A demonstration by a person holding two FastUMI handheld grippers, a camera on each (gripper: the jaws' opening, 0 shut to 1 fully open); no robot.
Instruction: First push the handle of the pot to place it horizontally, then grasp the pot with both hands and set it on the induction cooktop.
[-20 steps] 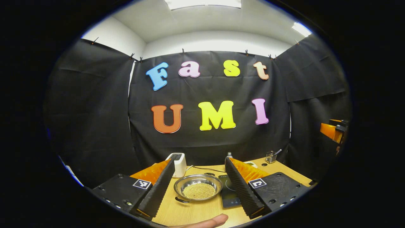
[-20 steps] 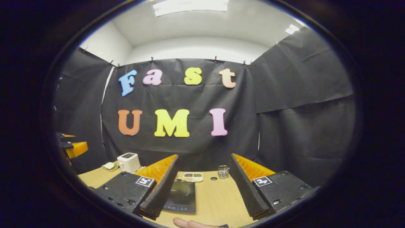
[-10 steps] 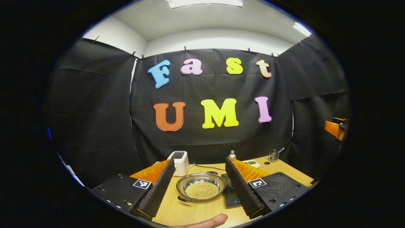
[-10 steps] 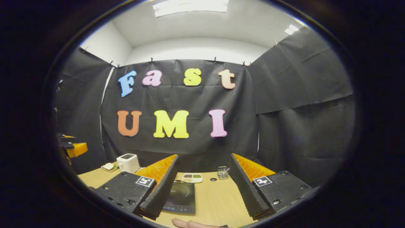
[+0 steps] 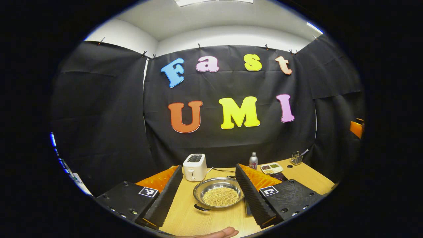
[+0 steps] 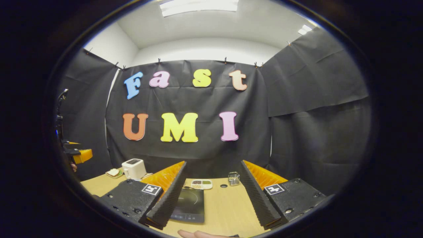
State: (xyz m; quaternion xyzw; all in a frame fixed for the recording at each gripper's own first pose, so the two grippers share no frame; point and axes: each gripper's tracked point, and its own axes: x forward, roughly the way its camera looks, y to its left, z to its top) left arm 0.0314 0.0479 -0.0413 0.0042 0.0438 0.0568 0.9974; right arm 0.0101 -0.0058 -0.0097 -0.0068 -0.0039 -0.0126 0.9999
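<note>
Left gripper (image 5: 209,191) wide open, holding nothing; pot (image 5: 218,196) w/ yellow grains sits on table (image 5: 185,218) between its fingers, handle toward near-left. Right gripper (image 6: 211,193) also wide open, empty, over table; cooktop (image 6: 189,205) by its left finger. Toaster (image 5: 195,167) behind pot.

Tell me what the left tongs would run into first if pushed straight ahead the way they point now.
Likely the pot of small yellow beads, sitting on the table between the open left tongs; the toaster stands behind. Depth is uncertain.
</note>
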